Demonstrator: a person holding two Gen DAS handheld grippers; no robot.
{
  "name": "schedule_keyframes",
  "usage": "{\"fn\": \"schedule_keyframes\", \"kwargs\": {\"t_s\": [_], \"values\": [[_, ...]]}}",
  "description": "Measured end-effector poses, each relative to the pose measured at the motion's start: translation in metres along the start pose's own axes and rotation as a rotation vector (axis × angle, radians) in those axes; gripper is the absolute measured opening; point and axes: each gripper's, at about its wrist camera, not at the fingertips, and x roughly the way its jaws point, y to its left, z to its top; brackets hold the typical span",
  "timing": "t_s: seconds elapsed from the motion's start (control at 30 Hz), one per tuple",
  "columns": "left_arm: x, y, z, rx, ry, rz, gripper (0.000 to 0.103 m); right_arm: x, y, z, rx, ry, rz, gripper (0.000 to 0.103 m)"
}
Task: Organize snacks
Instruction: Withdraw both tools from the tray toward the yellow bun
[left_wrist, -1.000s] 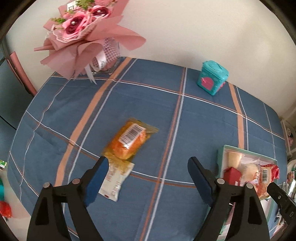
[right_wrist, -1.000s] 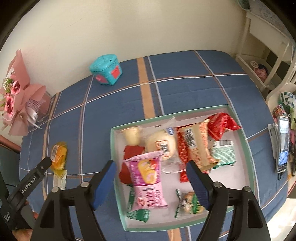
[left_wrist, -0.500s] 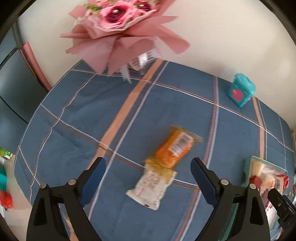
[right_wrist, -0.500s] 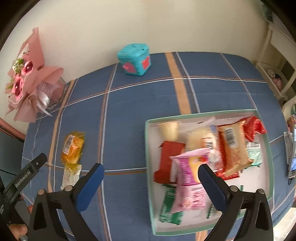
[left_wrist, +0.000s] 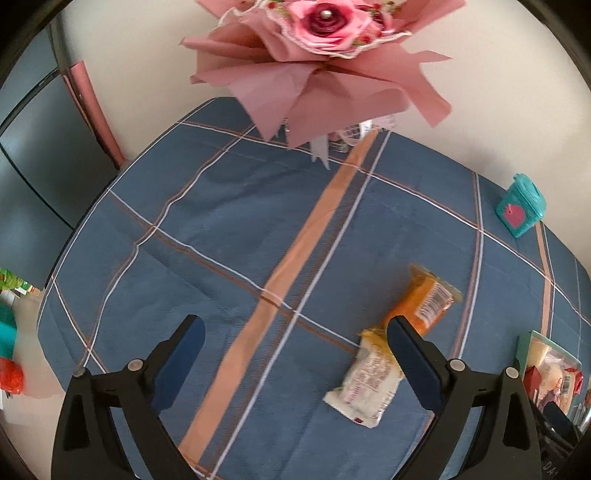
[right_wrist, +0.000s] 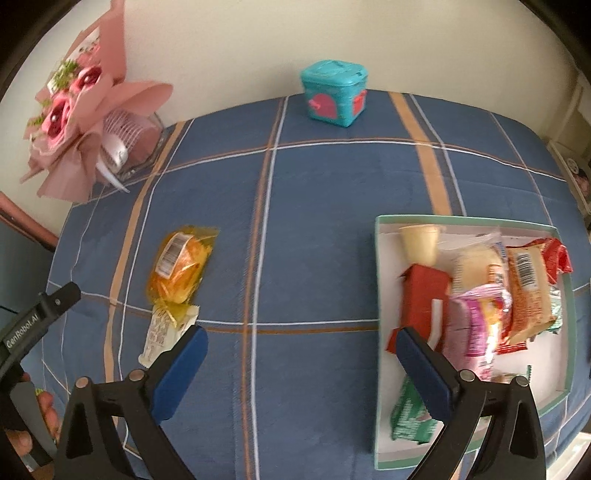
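Left wrist view, white packet (left_wrist: 364, 384) beside opening jaws' right finger (left_wrist: 413, 362)

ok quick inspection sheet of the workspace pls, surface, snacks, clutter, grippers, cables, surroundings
surface: blue plaid tablecloth, slightly wrinkled
job's things: orange snack packet and white snack packet lie end to end on the cloth; tray holds several more snacks
clutter: teal box, pink bouquet
grippers: left gripper opening, nothing between jaws; right gripper open, empty
cables: nothing seen
surroundings: cream wall behind the table
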Motion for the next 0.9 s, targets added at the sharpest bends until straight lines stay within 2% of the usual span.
{"fn": "schedule_keyframes", "kwargs": {"t_s": [0.37,0.6,0.9], "values": [[0.029,0.019,-0.002,-0.015,0.061,0.034,0.099,0.03,0.032,-0.009,-0.039,0.048,0.004,0.103],[0.068,0.015,-0.017,0.008,0.17,0.04,0.099,0.058,0.047,-0.019,-0.064,0.104,-0.008,0.103],[0.088,0.022,-0.023,0.01,0.216,0.049,0.099,0.074,0.076,-0.023,-0.086,0.093,0.015,0.103]]}}
